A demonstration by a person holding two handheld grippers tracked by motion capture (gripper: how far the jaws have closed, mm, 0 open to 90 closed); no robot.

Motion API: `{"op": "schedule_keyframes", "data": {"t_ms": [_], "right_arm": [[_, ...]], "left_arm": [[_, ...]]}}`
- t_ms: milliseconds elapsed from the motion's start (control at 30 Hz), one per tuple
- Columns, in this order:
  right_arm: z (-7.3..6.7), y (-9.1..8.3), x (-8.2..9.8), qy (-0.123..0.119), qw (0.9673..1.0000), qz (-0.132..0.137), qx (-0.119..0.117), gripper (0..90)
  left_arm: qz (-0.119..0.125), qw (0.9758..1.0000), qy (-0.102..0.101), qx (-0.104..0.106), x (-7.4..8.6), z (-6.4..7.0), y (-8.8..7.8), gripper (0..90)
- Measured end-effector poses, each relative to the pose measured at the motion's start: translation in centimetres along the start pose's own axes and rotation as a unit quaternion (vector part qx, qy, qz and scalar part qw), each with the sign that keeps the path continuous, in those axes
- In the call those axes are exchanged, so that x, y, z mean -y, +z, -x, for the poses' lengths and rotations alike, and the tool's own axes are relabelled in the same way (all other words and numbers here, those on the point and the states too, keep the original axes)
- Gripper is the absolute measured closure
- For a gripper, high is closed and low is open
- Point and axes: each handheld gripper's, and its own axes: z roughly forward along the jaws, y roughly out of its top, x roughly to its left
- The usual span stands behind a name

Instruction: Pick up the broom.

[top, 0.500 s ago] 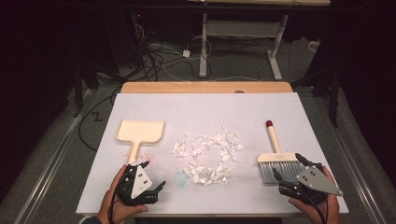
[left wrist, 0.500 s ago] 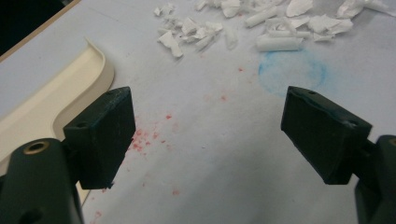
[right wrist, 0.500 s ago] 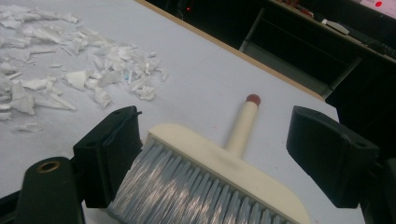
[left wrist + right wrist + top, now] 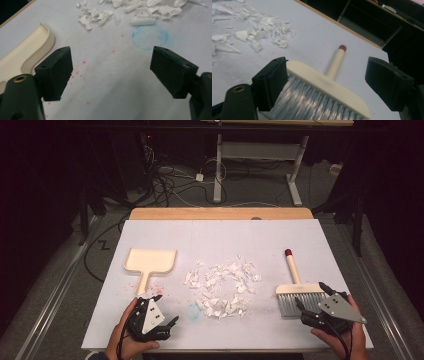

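Observation:
A cream dustpan [image 4: 150, 261] lies at the left of the white table sheet, its handle toward me; its rim [image 4: 32, 47] shows in the left gripper view. A loose pile of white paper scraps [image 4: 222, 287] sits mid-table. At the right lies a brush [image 4: 299, 292] with grey bristles and a red-tipped handle [image 4: 342, 47]. My left gripper [image 4: 169, 314] stands open over bare sheet, just below the dustpan handle, with nothing between its jaws [image 4: 113, 70]. My right gripper [image 4: 312, 297] is open around the bristle end of the brush [image 4: 329, 77], its right jaw well clear.
A faint blue ring stain [image 4: 149, 37] and red specks mark the sheet [image 4: 220, 240] ahead of the left gripper. The wooden table edge [image 4: 220, 213] runs along the far side. Cables and a desk frame [image 4: 255, 165] stand on the floor beyond.

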Motion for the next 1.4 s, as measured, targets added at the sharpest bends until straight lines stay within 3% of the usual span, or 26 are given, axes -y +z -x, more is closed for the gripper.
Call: {"op": "schedule_keyframes", "data": {"t_ms": [100,233,300,400,533,633,767,800,833,900,1033,1133,1267,1400], "right_arm": [[0.8,0.7,-0.2,0.003,0.9999,-0.012,0.006,20.9],[2.3,2.7,-0.7,0.040,0.9980,-0.050,-0.004,22.7],[2.6,3.2,-0.9,0.045,0.9970,-0.063,0.001,23.7],[3.8,5.3,-1.7,0.069,0.9929,-0.097,-0.007,24.9],[5.0,8.7,-2.3,0.108,0.9814,-0.156,-0.029,27.4],[5.2,11.5,-2.2,0.116,0.9710,-0.206,-0.033,30.6],[5.1,14.5,-1.6,0.130,0.9523,-0.272,-0.047,36.3],[5.3,14.7,-1.5,0.143,0.9520,-0.265,-0.053,41.0],[5.5,14.8,-1.5,0.155,0.9483,-0.268,-0.069,46.5],[5.7,15.0,-1.7,0.157,0.9452,-0.275,-0.080,49.7],[5.6,15.0,-1.8,0.156,0.9458,-0.270,-0.092,63.4],[5.8,15.1,-1.7,0.165,0.9447,-0.267,-0.096,66.1],[5.7,15.1,-1.7,0.149,0.9488,-0.262,-0.094,71.1],[5.6,15.0,-1.7,0.146,0.9504,-0.258,-0.094,71.2]], "left_arm": [[-0.001,1.0000,-0.001,0.000,0.0,-0.1,0.1,17.4],[-0.006,1.0000,-0.001,0.004,0.0,-0.1,0.4,17.9],[-0.008,1.0000,0.001,0.005,0.1,-0.1,0.4,17.9],[-0.010,0.9999,0.002,0.007,0.1,0.0,0.3,17.9],[-0.012,0.9999,0.004,0.008,0.1,0.0,0.4,18.0],[-0.012,0.9999,0.002,0.010,0.1,0.0,0.5,18.0],[-0.016,0.9998,0.002,0.012,0.3,0.0,0.4,18.1],[-0.016,0.9998,0.002,0.012,0.3,0.0,0.4,18.1],[-0.017,0.9998,0.002,0.012,0.4,0.0,0.4,18.2],[-0.017,0.9998,0.001,0.013,0.4,0.0,0.4,18.2],[-0.018,0.9997,0.003,0.013,0.4,0.1,0.4,18.3],[-0.019,0.9997,0.006,0.015,0.3,0.2,0.4,18.4],[-0.019,0.9996,0.007,0.017,0.2,0.2,0.6,18.5],[-0.019,0.9997,0.005,0.017,0.2,0.2,0.6,18.5]]}}
